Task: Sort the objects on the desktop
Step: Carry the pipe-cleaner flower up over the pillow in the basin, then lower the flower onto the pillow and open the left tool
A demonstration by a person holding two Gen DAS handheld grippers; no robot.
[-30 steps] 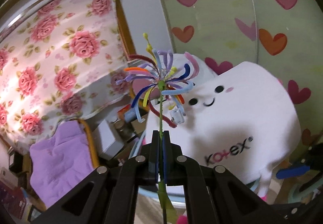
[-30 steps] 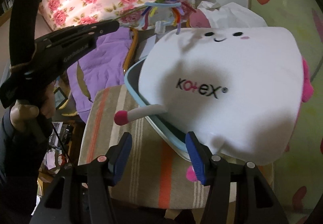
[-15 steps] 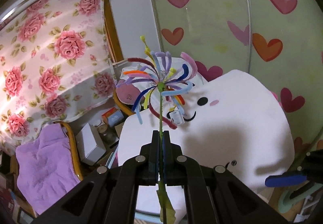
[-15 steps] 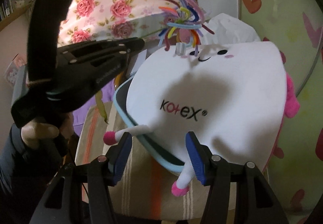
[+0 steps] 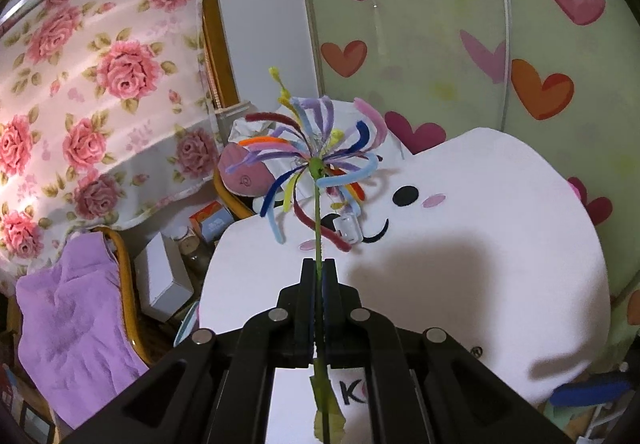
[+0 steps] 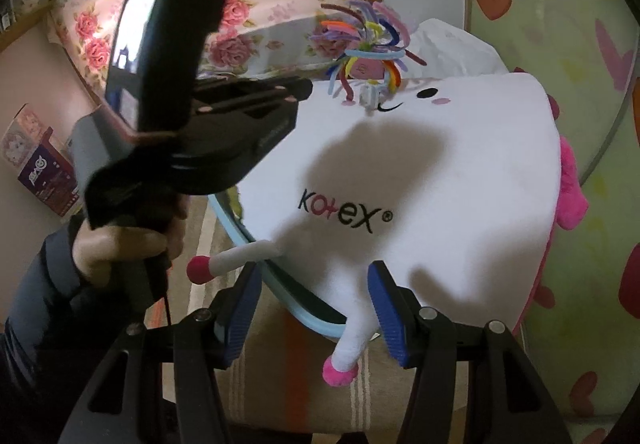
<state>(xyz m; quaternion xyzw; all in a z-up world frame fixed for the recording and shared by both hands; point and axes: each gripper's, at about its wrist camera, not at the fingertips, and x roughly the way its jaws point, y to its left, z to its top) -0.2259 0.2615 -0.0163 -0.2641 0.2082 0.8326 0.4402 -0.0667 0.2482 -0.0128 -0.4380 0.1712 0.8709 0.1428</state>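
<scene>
**Inspector A:** The left gripper [image 5: 319, 276] has its jaws pressed together on the green stem of a pipe-cleaner flower [image 5: 316, 164]. The stem stands upright out of the fingertips, and its lower end hangs below them.

**Inspector B:** Confirmed from the right wrist view. The flower's [image 6: 366, 40] many-coloured head sits above the face end of the white plush pillow [image 6: 440, 180], with a small clear tag dangling from it. A hand [image 6: 120, 244] in a dark sleeve grips the handle of that tool.

**Inspector A:** And the right gripper [image 6: 312, 308]?

**Inspector B:** Jaws spread, blue pads apart, nothing pinched. One pink-tipped plush leg [image 6: 352, 348] lies between the pads; whether it touches them cannot be told.

**Inspector A:** The pillow [image 5: 460, 264] rests in a light blue tray [image 6: 256, 256] on a striped cloth [image 6: 288, 376].
</scene>
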